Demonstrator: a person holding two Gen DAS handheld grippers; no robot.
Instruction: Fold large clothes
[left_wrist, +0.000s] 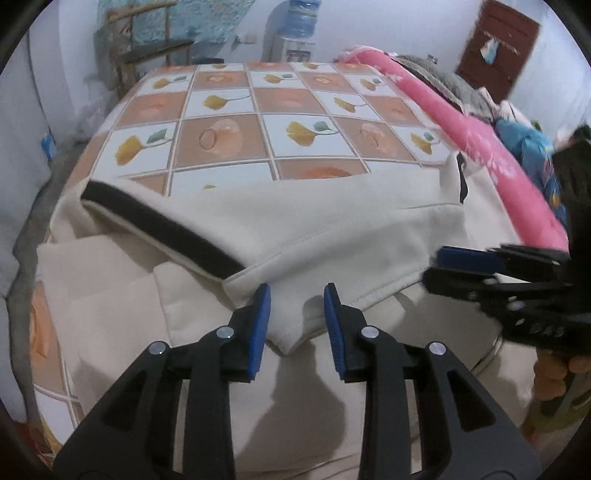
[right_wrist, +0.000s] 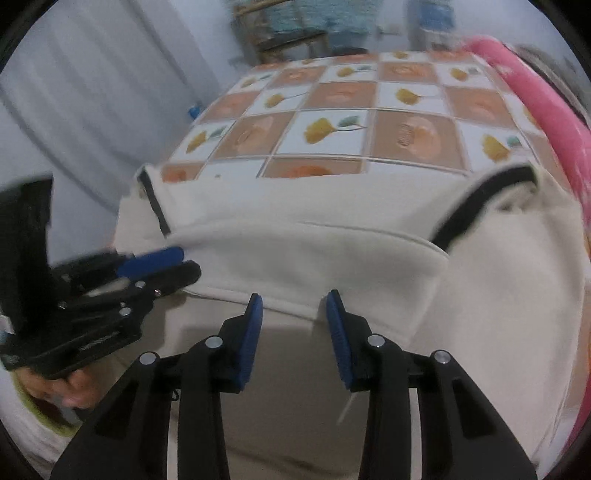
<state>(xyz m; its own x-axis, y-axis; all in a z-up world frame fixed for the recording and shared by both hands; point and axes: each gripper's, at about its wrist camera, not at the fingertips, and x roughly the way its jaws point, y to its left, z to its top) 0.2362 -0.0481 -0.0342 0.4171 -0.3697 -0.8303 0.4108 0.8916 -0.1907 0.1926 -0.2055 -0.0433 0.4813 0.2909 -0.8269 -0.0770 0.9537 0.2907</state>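
Both tongs stand part-open over the garment, gripping nothing. Left tongs (left_wrist: 297, 295): blue pads parted, with the folded flap's hemmed corner (left_wrist: 284, 343) lying in the gap but not pinched. Right tongs (right_wrist: 294, 302): pads likewise apart, their tips just over the flap's hem (right_wrist: 258, 301), with no cloth clamped between them. Each tool appears side-on at the edge of the other's view, so the two work close together along the same hem.

Cream sweatshirt (left_wrist: 332, 225): spread on the bench (left_wrist: 221, 99), which is covered by a cloth of leaf-and-orange squares; the garment occupies the near half and hangs toward the camera. Black trim bands (left_wrist: 162, 229) mark where the outer parts have been turned inward, leaving a doubled flap across the middle. Its hem faces the person, presumably so that both tools can take it at two spaced points and carry it over evenly.

Pink bedding (left_wrist: 491, 147) runs along the bench's right side, clear of the cloth.

Judgement: the fold is partly made; the parted pads suit either a fresh grip on the hem or a release just completed, and the frames cannot say which.
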